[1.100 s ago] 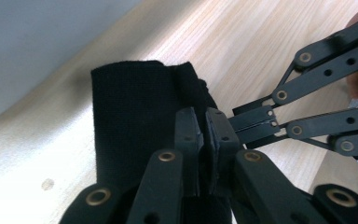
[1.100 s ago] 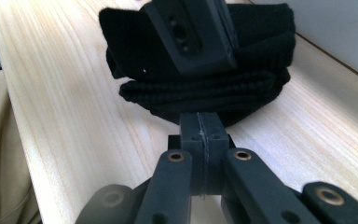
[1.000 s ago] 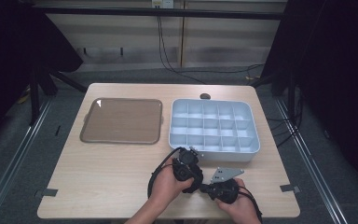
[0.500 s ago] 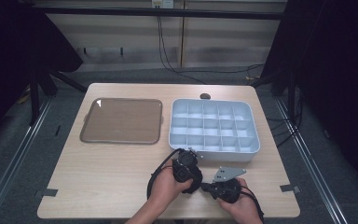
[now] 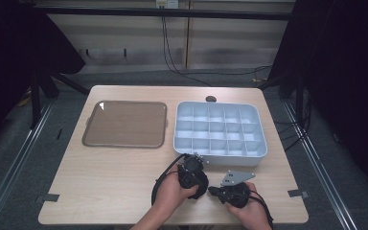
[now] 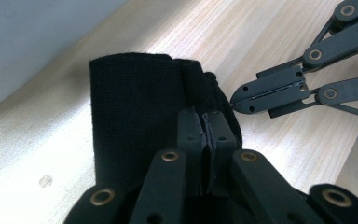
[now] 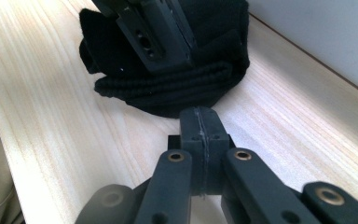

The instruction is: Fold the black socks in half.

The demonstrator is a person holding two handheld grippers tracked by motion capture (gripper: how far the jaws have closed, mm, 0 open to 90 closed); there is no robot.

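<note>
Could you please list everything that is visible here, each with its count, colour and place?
light wooden table: one, pale wood, centre of the high view.
flat brown rectangular tray: one, brown with a pale rim, left half of the table.
white plastic compartment box: one, white, many square cells, right half of the table.
small dark round disc: one, dark, on the table just behind the box.
black folded cloth: one, black, on the table near the front edge, beside the box.
left gripper: one, black, jaws shut on an edge of the cloth.
right gripper: one, black with a grey plate, jaws shut just short of the cloth, nothing between them.
</note>
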